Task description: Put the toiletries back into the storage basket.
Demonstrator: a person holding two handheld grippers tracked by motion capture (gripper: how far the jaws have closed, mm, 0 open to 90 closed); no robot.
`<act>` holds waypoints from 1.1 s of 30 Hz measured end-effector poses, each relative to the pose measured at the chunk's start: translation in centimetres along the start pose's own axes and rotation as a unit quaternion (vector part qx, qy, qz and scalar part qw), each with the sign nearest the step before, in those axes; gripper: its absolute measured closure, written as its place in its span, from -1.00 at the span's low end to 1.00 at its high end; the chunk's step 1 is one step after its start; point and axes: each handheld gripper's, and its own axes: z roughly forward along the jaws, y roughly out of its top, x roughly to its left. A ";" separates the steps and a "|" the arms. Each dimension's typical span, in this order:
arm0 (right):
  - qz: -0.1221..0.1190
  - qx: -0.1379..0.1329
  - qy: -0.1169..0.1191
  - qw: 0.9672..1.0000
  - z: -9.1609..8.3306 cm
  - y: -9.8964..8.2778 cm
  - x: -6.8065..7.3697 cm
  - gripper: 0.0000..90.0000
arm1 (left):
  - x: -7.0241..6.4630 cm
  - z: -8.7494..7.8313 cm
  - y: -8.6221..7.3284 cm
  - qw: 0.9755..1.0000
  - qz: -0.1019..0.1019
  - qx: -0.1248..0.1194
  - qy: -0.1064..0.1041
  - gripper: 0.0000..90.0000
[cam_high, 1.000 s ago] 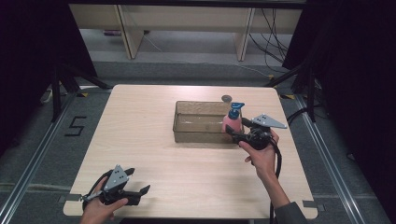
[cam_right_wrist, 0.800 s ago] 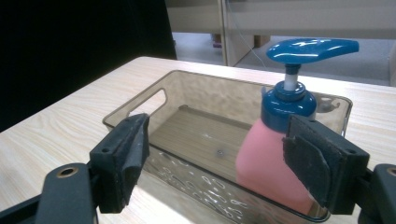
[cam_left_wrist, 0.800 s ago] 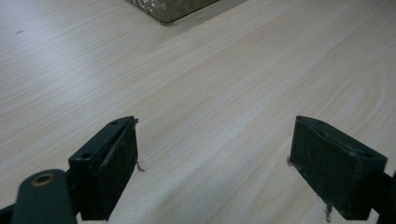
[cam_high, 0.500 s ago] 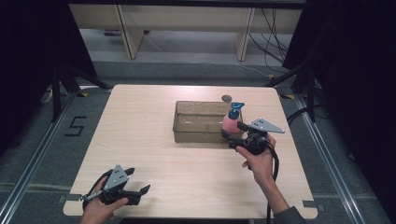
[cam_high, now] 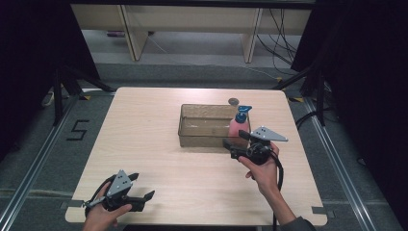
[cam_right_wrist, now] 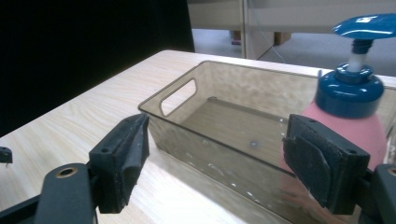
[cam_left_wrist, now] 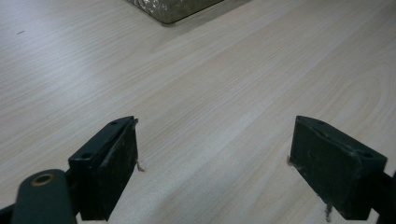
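Here is the right gripper (cam_high: 236,140) sitting at the near right corner of the clear brown bin (cam_high: 204,137), jaws spread wide and nothing between them. In the right gripper view the bin's near wall runs across just beyond the two black jaws, and the pink soap bottle (cam_right_wrist: 358,116) with the blue pump top stands upright inside the bin at its right end, partly behind the right-hand jaw. Over at the near left corner of the wooden table (cam_high: 144,144), the left gripper (cam_high: 142,186) rests low, well apart from the bin, jaws wide open over bare wood. A small dark round thing (cam_high: 234,101) lies just beyond the bin's far rim.
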 end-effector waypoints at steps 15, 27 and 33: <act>-0.001 0.005 0.027 1.000 0.2 -0.9 1.4 -0.49 | 0.1 -0.1 0.0 1.000 -0.004 0.002 0.000 -0.67; -0.010 0.007 0.038 0.999 0.0 -1.7 1.7 -0.51 | 0.1 0.0 0.1 1.000 -0.007 0.002 0.002 -0.67; -0.006 0.007 0.043 0.999 -0.2 -2.0 1.8 -0.53 | 0.1 0.0 0.0 1.000 -0.004 0.002 0.001 -0.67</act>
